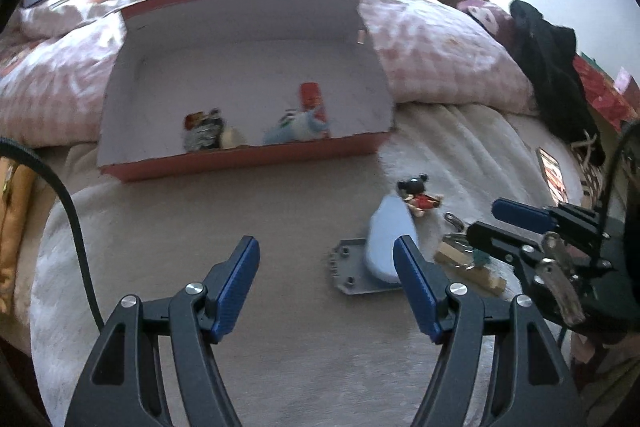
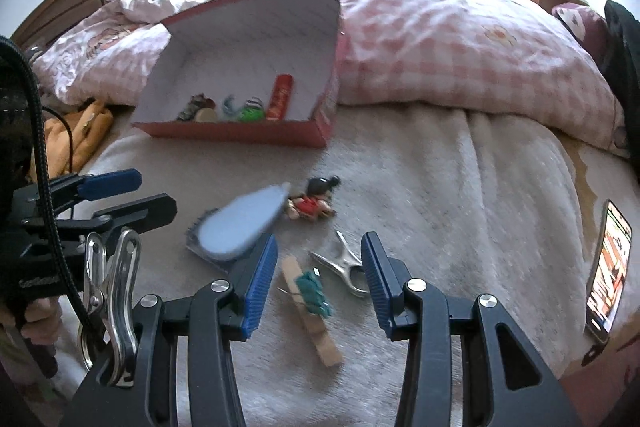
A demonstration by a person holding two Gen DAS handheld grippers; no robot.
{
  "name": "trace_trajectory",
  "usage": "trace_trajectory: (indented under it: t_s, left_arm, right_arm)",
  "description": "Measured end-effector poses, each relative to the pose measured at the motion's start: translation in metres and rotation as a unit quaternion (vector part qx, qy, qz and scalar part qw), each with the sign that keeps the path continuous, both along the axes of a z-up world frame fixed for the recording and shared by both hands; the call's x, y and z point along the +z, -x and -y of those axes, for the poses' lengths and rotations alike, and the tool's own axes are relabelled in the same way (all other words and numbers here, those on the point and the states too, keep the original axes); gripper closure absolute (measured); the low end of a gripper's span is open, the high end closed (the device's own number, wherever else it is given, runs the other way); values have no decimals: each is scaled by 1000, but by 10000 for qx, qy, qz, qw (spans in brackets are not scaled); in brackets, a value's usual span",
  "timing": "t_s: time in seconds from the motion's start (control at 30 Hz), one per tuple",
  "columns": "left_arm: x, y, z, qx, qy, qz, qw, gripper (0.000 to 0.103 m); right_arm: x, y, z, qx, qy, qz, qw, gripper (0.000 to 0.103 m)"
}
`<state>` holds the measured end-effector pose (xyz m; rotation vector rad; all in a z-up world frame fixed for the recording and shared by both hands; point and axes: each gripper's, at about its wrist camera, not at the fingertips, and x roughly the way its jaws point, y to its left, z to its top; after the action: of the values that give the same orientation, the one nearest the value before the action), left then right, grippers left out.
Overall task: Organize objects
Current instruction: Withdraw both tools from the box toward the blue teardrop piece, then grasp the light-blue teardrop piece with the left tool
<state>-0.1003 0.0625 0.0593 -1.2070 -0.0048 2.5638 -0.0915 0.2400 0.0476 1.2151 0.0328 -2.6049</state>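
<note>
A red box (image 1: pixel 240 163) (image 2: pixel 224 135) with a white inside lies open on the bed and holds several small items, among them a red tube (image 1: pixel 312 99) (image 2: pixel 282 97). On the blanket in front lie a blue oval piece (image 1: pixel 388 239) (image 2: pixel 244 223) on a grey plate (image 1: pixel 348 275), a mouse figure (image 1: pixel 418 195) (image 2: pixel 314 201), a wooden clothespin (image 2: pixel 312 311) (image 1: pixel 468 265) with a green bit, and a metal clip (image 2: pixel 344 265). My left gripper (image 1: pixel 327 247) (image 2: pixel 156 191) is open and empty, left of the blue piece. My right gripper (image 2: pixel 320 239) (image 1: pixel 484 219) is open above the clothespin and clip, gripping nothing.
A pink checked duvet (image 2: pixel 460 51) is heaped behind and beside the box. A phone (image 2: pixel 608 267) lies at the blanket's right edge. Black clothing (image 1: pixel 552 67) lies to the right, yellow cloth (image 2: pixel 80 135) to the left. A metal clamp (image 2: pixel 112 287) hangs on the right gripper's body.
</note>
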Motion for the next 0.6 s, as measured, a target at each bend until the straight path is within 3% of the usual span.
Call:
trace_trajectory:
  t_s: [0.6]
  left_arm:
    - [-33, 24, -65, -715, 600, 154, 9955, 37]
  right_arm:
    - [-13, 6, -32, -283, 204, 148, 9993, 58]
